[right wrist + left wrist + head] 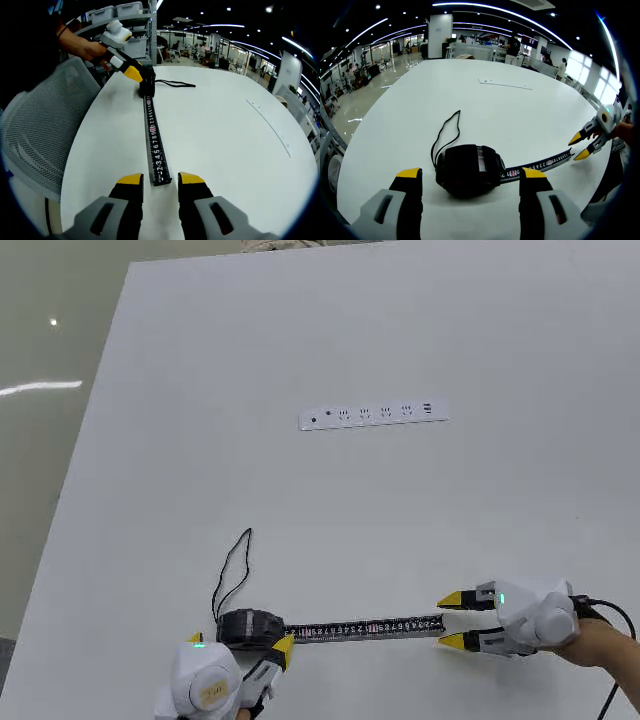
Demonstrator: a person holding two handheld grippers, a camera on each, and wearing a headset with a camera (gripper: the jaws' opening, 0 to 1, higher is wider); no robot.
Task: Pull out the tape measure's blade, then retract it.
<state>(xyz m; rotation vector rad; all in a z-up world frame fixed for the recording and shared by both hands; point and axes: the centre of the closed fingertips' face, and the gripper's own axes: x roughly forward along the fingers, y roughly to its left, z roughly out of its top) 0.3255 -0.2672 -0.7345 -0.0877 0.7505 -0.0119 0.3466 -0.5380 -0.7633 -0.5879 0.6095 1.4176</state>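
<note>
Your left tool (471, 175) is gaping, released, just behind the black tape measure case (250, 627) at six o'clock on the white worktop (350, 340). Its numbered blade (365, 628) is lying extended toward three o'clock, ending at your released right tool (450, 620).

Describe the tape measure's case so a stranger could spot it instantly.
Start at the big white table and look toward its near edge, nearer than the white power strip. There sits the tape measure's case, a squat black housing. It alone has a thin black cord loop trailing from one side and a numbered blade stretched flat from the other.
</note>
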